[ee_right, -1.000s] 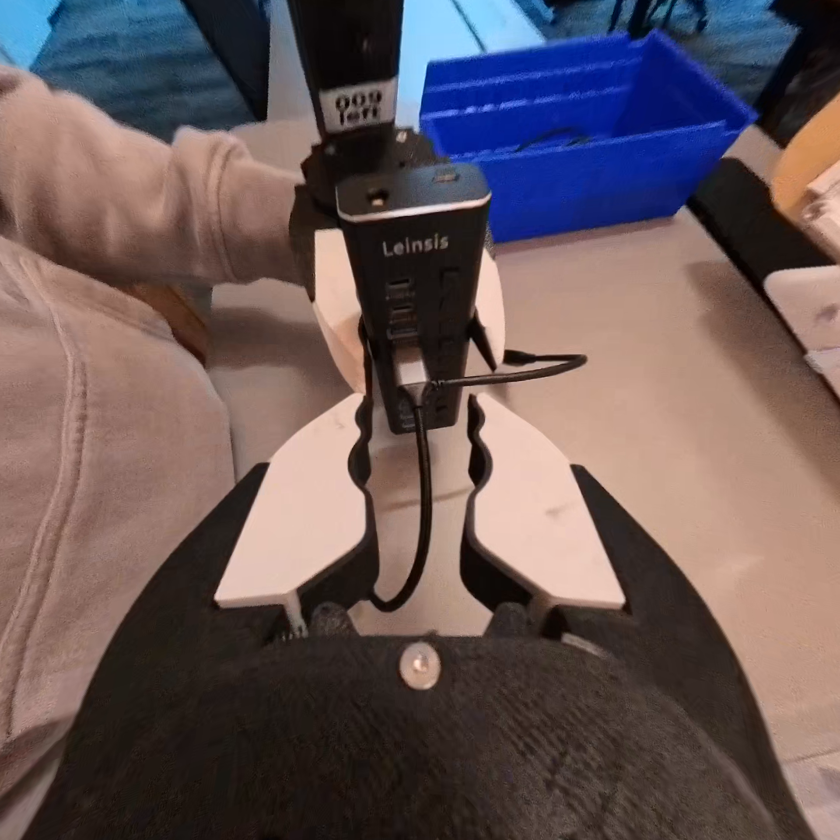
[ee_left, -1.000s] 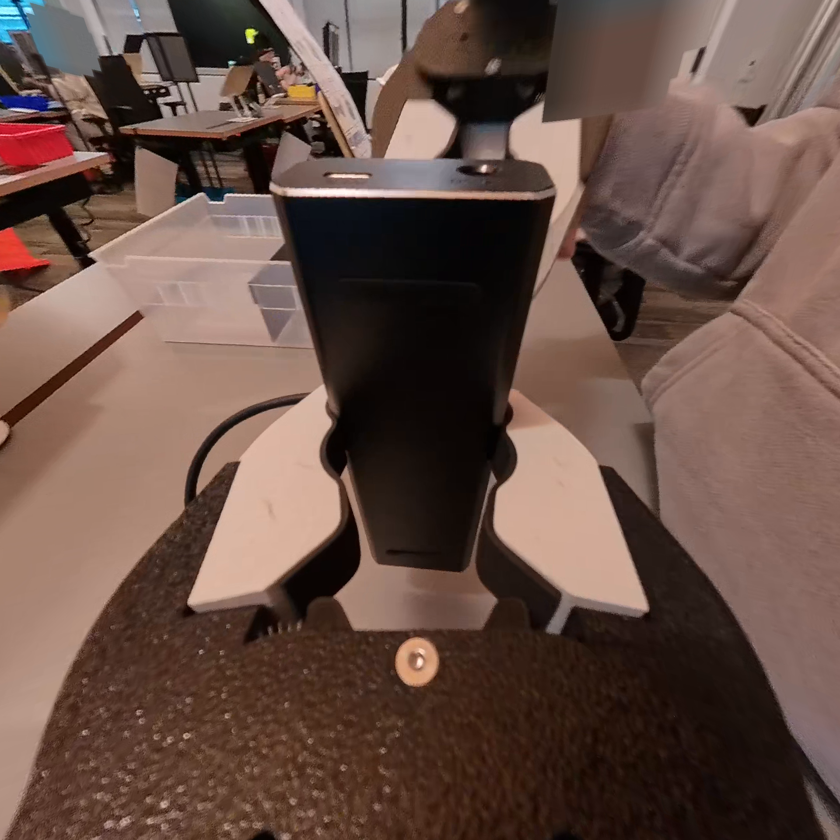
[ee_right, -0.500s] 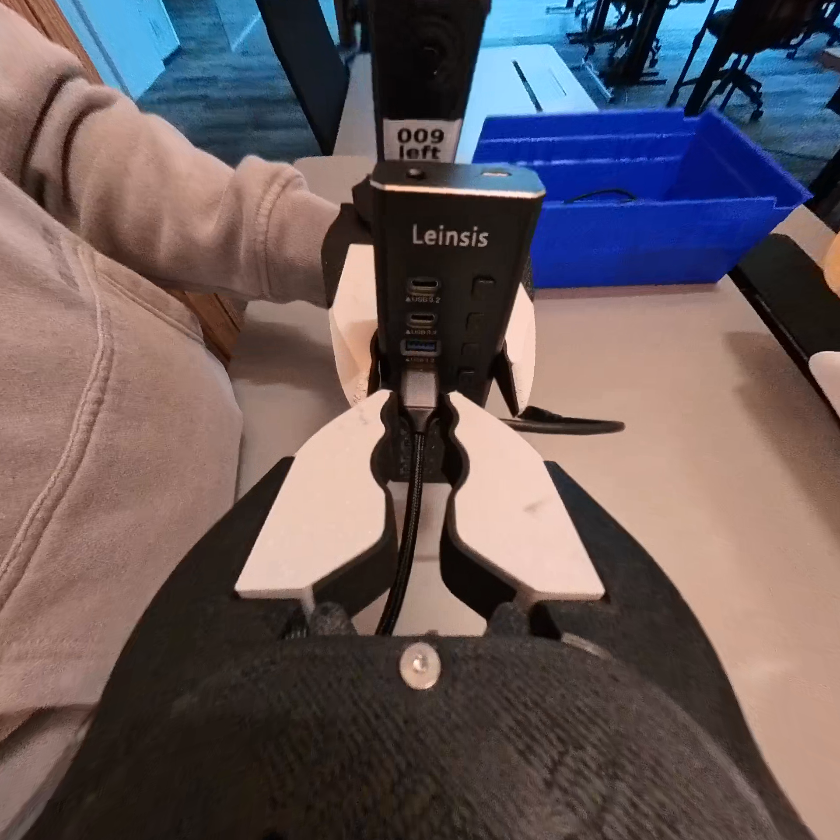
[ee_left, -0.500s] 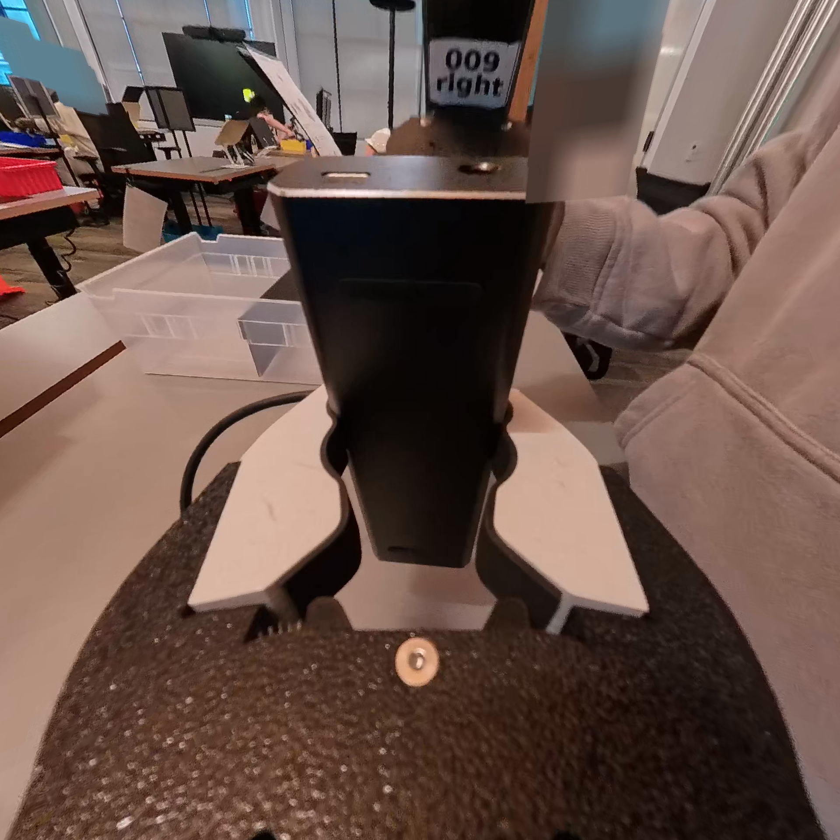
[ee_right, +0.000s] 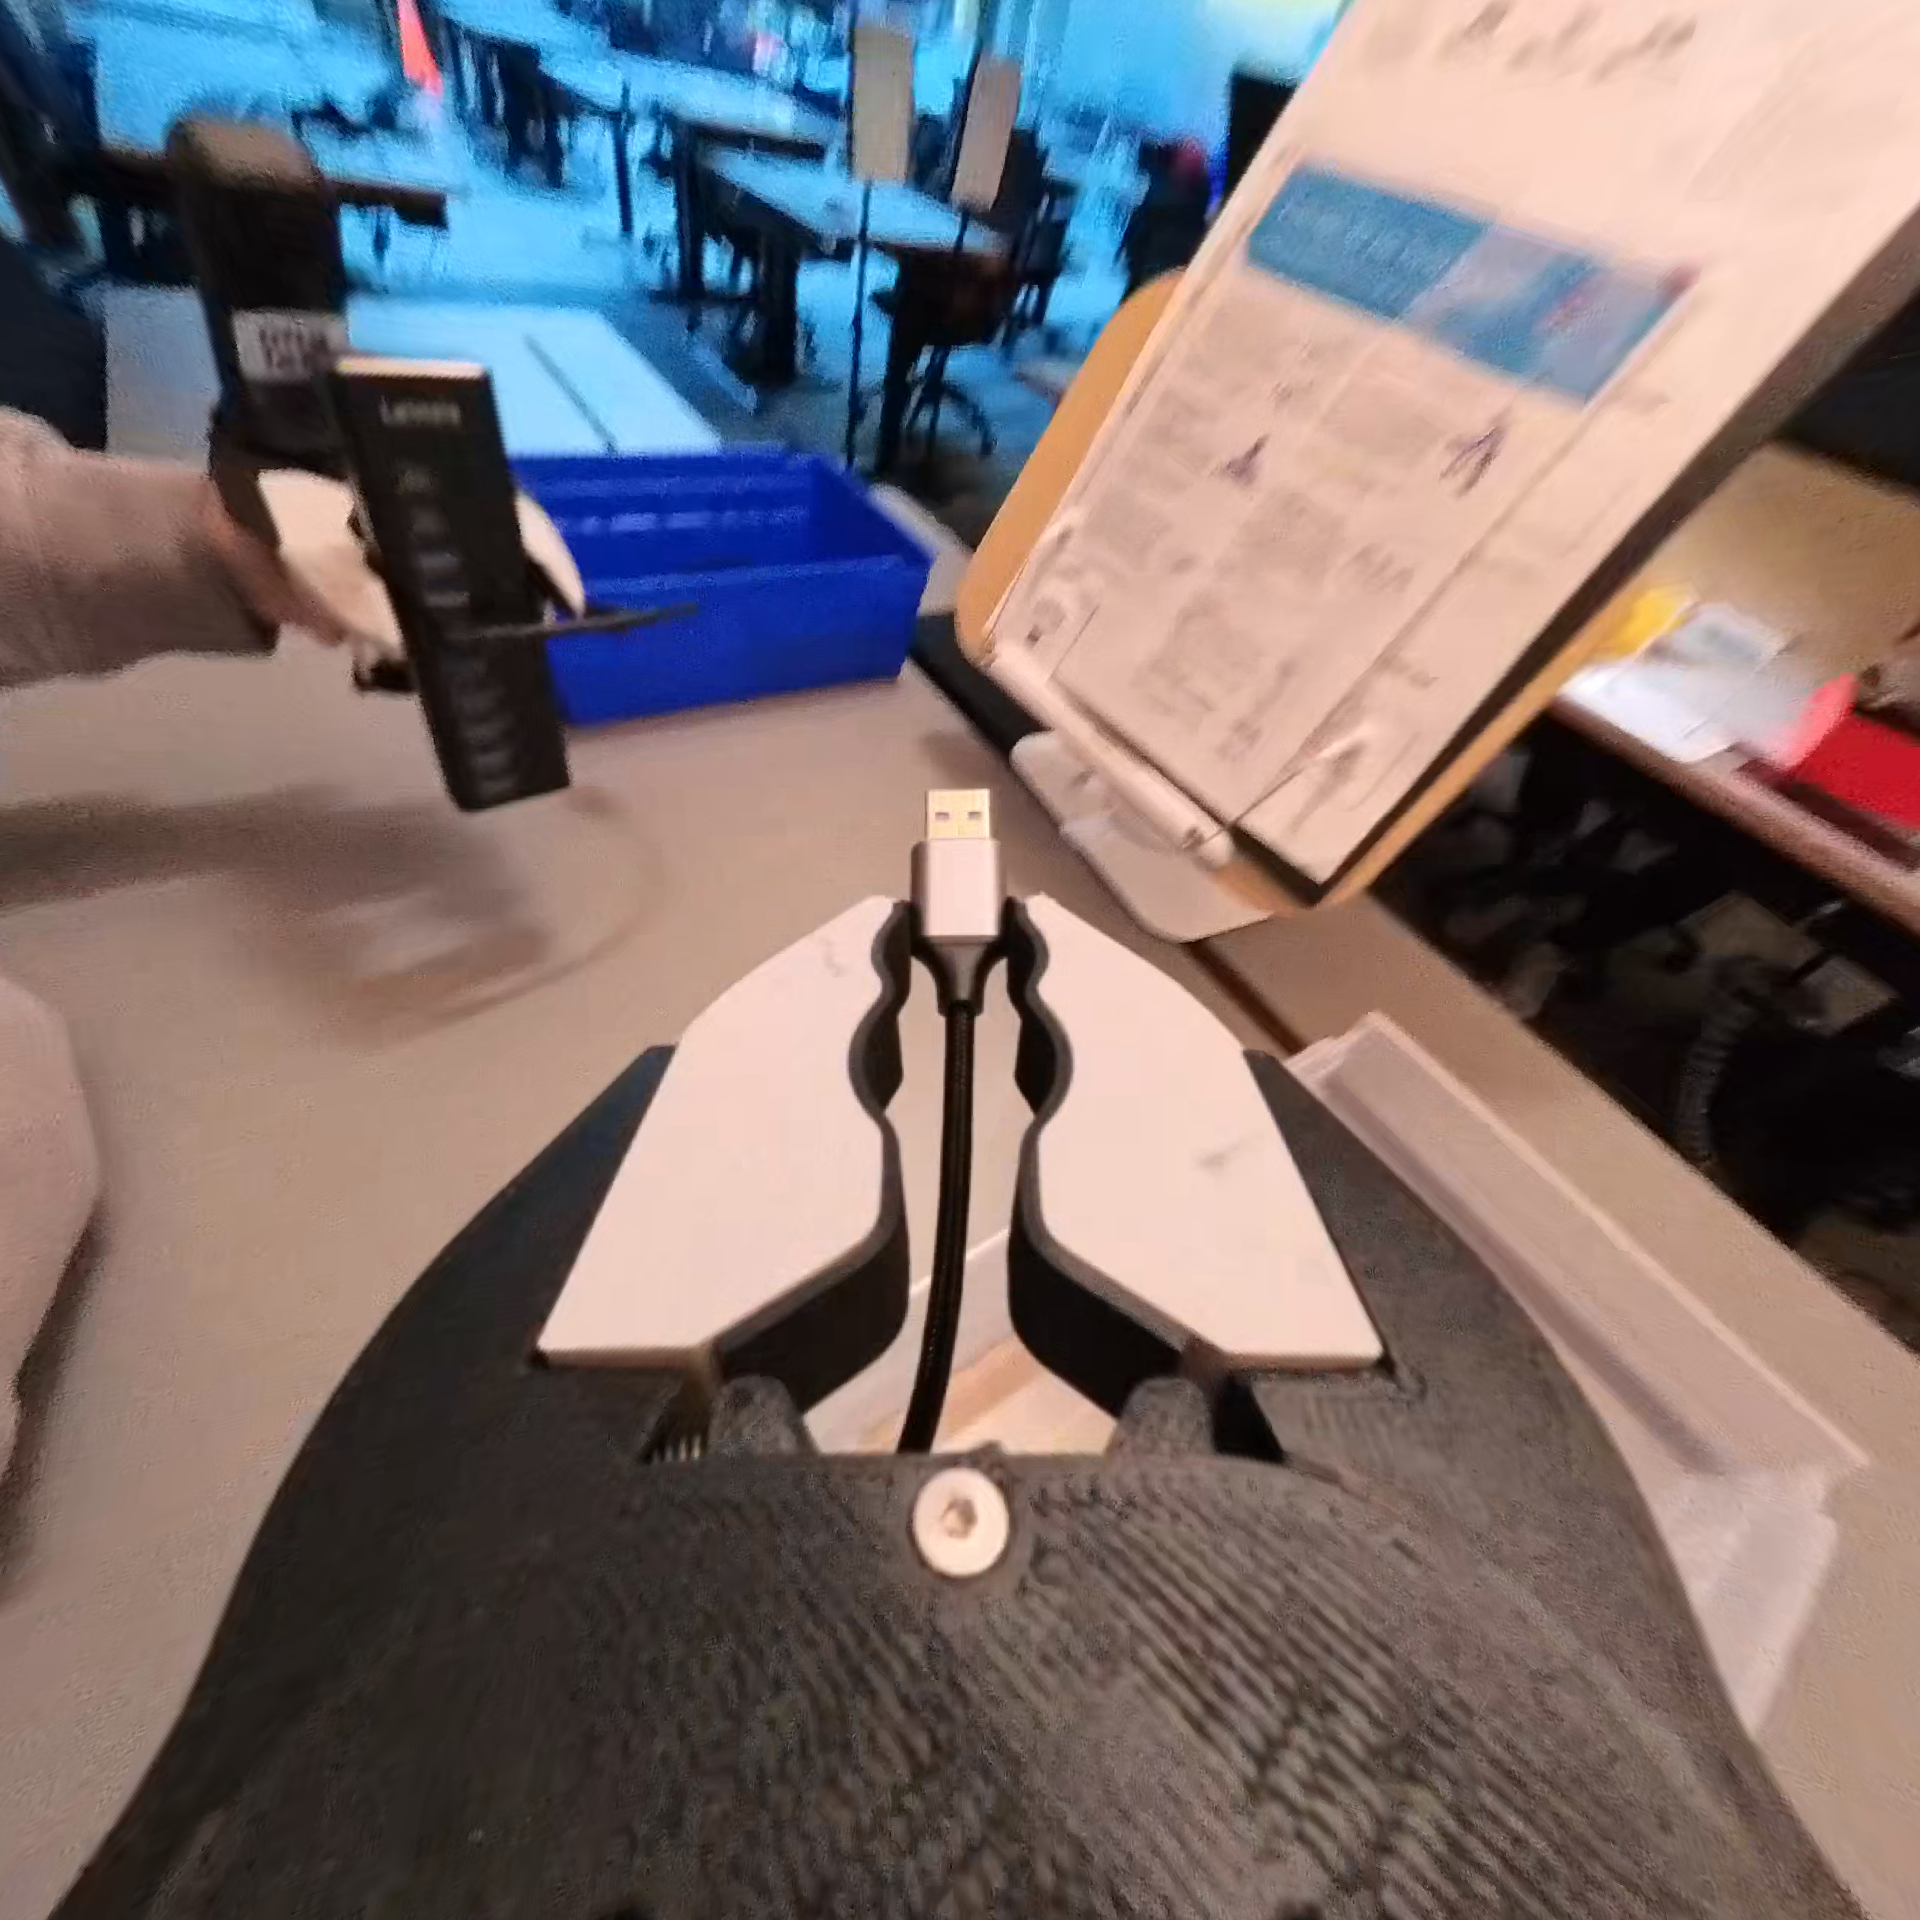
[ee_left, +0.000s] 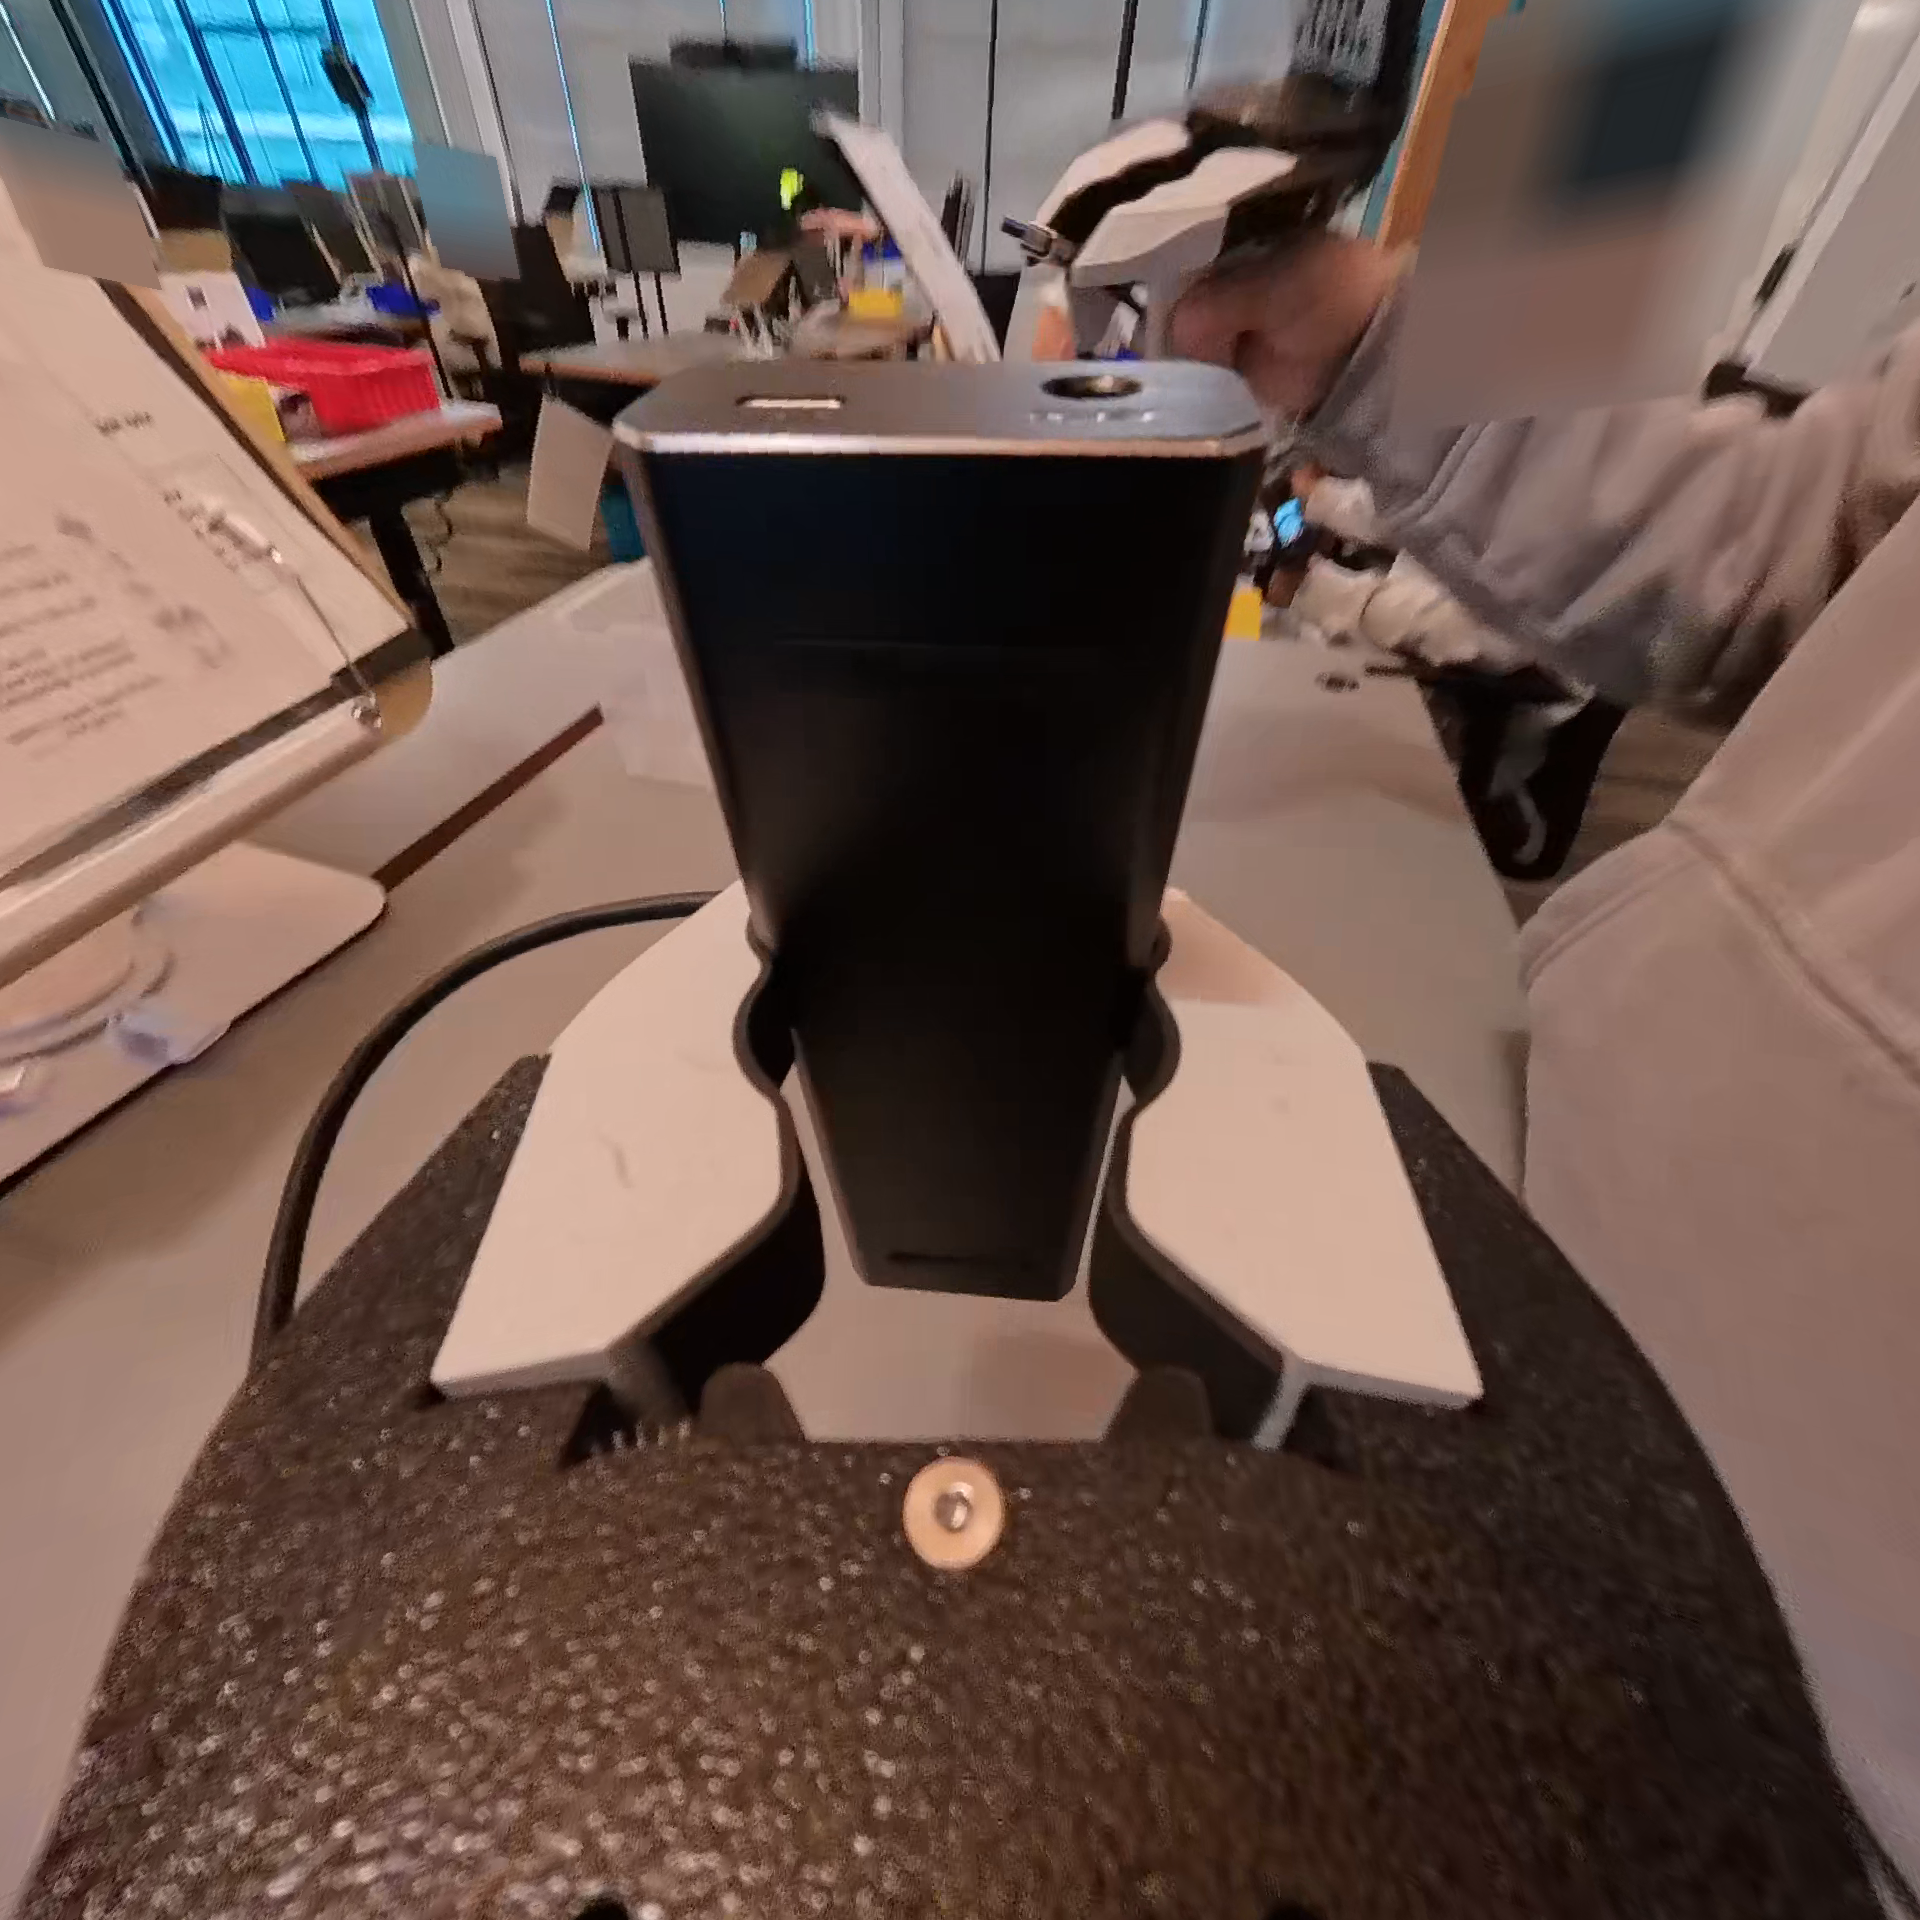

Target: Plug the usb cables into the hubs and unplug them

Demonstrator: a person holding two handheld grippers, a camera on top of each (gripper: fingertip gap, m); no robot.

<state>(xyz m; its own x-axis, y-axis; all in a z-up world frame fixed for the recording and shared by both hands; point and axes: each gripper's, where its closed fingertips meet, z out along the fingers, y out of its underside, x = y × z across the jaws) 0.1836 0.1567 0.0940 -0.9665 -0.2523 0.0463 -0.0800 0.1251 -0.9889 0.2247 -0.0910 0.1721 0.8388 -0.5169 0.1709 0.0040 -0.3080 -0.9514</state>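
Item: USB hub point(ee_left: 951, 831), black slab-shaped body with a bright metal rim at its upper end, two openings in that end face, and a column of ports down the face seen from the right wrist view; lettering near the top is left unread. Location: upright and raised off the grey table point(ee_right: 727, 790), clamped low on its narrow sides by the left gripper point(ee_left: 956, 997), whose white fingers point(ee_left: 623, 1174) pinch it firmly. Its own black lead point(ee_left: 343, 1049) loops out behind the left finger. Handling, as a judgement: rigid, smooth-sided and likely light; a slick casing could slide under a push on a port, so the low side grip suits it, keeping the port face clear. Item: USB cable point(ee_right: 951, 1143), black braided cord ending in a silver sleeve and a gold-toned flat plug point(ee_right: 958, 821). Location: free of the hub and well apart from it, held by the right gripper point(ee_right: 956, 935), its jaws clenched on the sleeve with the plug projecting forward and the cord trailing back between the fingers. Handling, as a judgement: cord limp, sleeve stiff; the sleeve is the sound place to hold, since the bare plug tip is thin and would bend if driven in crooked. Nearby: blue bin point(ee_right: 727, 561), document stand point(ee_right: 1351, 520), clear tray point(ee_right: 1558, 1247).
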